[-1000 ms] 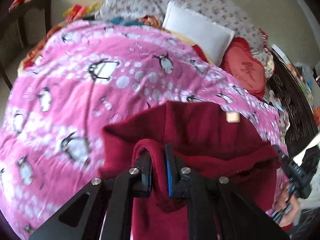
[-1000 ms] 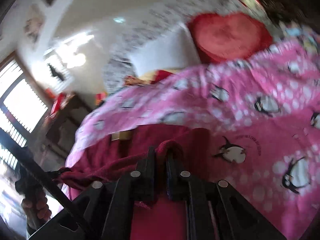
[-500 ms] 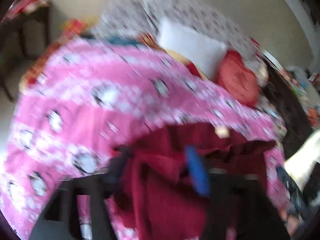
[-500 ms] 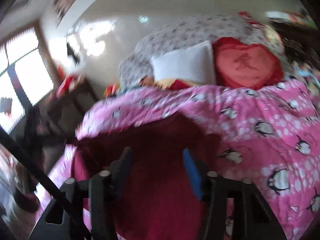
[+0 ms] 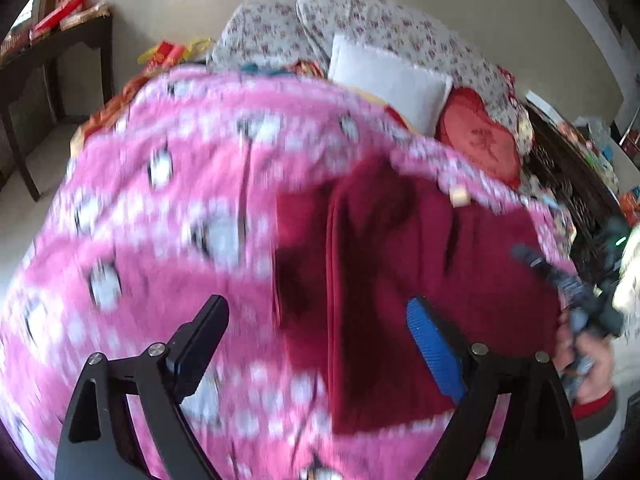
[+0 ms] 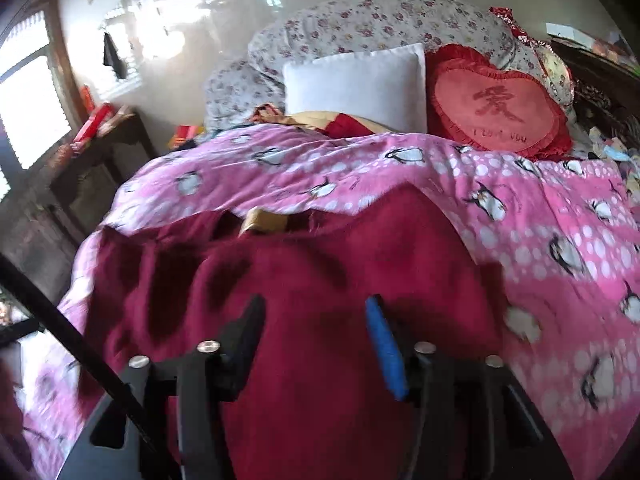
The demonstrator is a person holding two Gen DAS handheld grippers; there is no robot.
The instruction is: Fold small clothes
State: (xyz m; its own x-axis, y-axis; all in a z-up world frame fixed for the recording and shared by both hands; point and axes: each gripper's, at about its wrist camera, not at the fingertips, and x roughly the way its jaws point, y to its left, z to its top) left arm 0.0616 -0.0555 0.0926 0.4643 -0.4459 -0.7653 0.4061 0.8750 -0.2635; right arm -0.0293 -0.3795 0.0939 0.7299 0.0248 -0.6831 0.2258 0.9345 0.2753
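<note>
A: Where's the garment?

B: The dark red garment [image 6: 320,280] lies spread on the pink penguin blanket [image 6: 560,208] on the bed. My left tool [image 5: 316,332] and right tool [image 6: 316,332] are both opening above it, gripping nothing

A: Anything nearby?

B: A white pillow [image 6: 356,80] and red heart cushion [image 6: 500,108] well beyond, nothing blocking

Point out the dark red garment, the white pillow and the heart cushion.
dark red garment [image 6: 360,264], right wrist view, its upper middle
white pillow [image 6: 356,84], right wrist view, its centre
heart cushion [image 6: 496,112], right wrist view, its face
</note>
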